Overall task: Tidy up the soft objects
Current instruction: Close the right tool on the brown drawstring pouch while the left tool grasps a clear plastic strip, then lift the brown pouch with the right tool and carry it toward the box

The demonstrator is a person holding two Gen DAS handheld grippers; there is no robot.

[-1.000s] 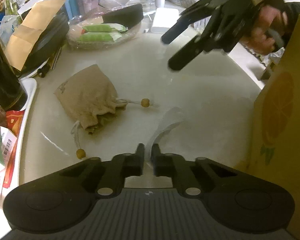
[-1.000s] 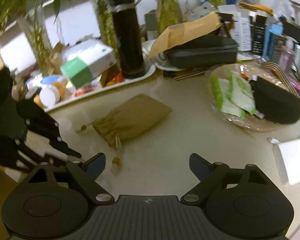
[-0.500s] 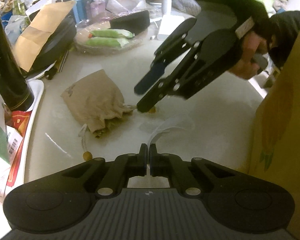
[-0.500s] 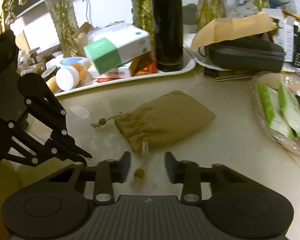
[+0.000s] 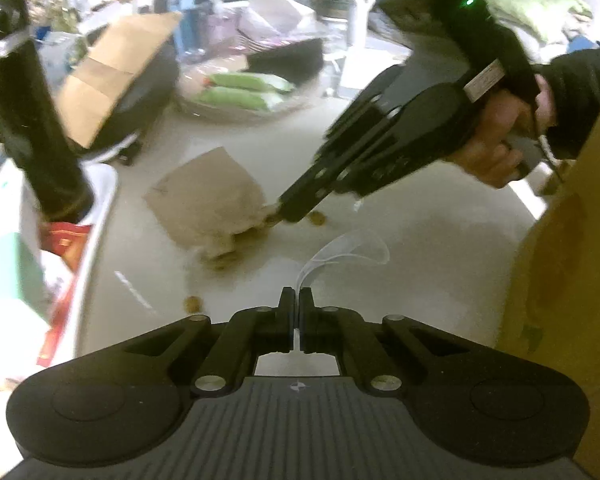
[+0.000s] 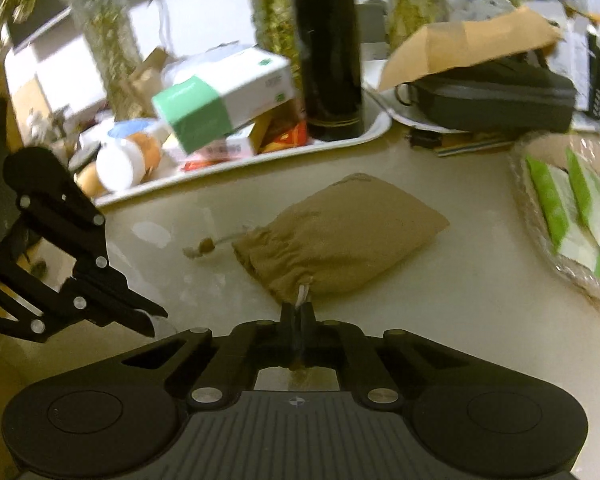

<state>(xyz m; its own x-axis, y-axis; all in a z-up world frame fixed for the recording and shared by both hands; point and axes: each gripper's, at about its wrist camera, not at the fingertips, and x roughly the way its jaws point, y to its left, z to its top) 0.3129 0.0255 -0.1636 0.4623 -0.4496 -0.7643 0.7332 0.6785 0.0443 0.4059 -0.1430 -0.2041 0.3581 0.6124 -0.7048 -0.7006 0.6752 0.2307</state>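
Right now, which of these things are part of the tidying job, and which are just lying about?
In the job:
- pouch
- its drawstring, pinched in the right claw
- left claw, shut on a clear plastic strip

Lying about:
- black flask
- white tray
- green-and-white box
- black case
- green packets
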